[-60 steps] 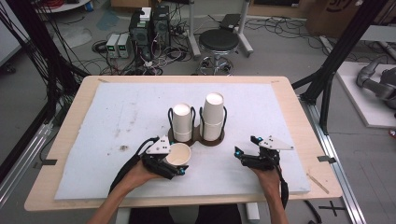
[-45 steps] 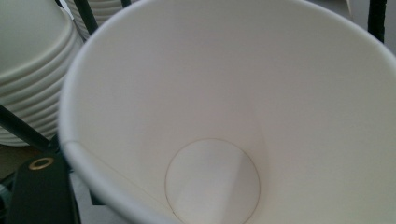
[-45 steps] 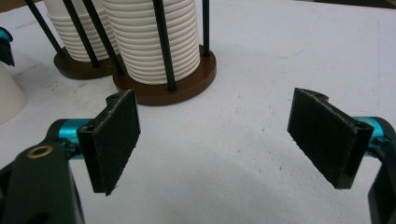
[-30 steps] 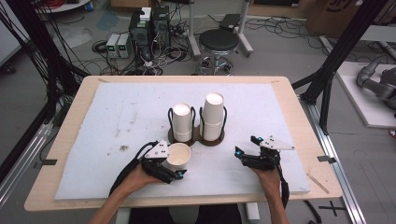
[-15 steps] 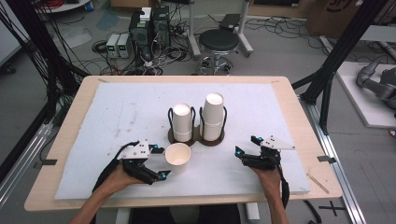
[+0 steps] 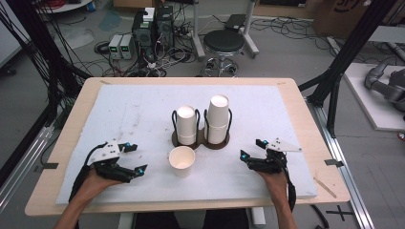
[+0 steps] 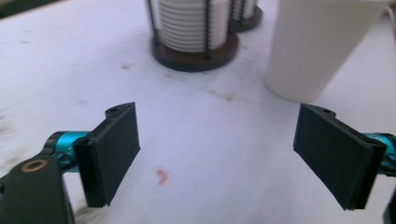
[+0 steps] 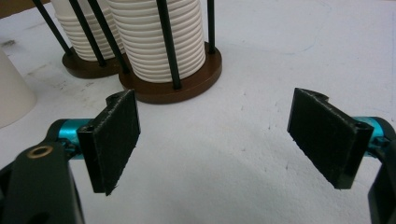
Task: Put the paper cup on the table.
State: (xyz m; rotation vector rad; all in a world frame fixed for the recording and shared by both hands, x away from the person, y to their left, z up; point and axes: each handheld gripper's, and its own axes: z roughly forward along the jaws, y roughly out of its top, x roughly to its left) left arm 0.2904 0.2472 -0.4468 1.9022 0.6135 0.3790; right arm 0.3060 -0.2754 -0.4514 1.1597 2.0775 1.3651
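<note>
A single white paper cup (image 6: 182, 161) stands upright on the white mat, just in front of a brown two-post holder (image 6: 200, 141). The holder carries a shorter cup stack (image 6: 186, 125) and a taller one (image 6: 218, 119). My left gripper (image 6: 137, 157) lies to the left of the cup, apart from it. Its jaws have just been opening and nothing is between them. In the left gripper view the cup (image 7: 317, 46) is beyond the right jaw of the left gripper (image 7: 219, 154). My right gripper (image 6: 251, 148) rests open and empty right of the holder, facing the stacks (image 8: 149, 42).
The white mat (image 6: 133, 114) covers most of the wooden table (image 6: 305, 138); faint stains mark its left part. Black frame posts stand at both sides of the table. A stool (image 6: 230, 43), electronics boxes and cables are on the floor beyond the far edge.
The left gripper has let go of the single cup and drawn back to the left. The cup stays standing in front of the holder. The right gripper has not moved.
</note>
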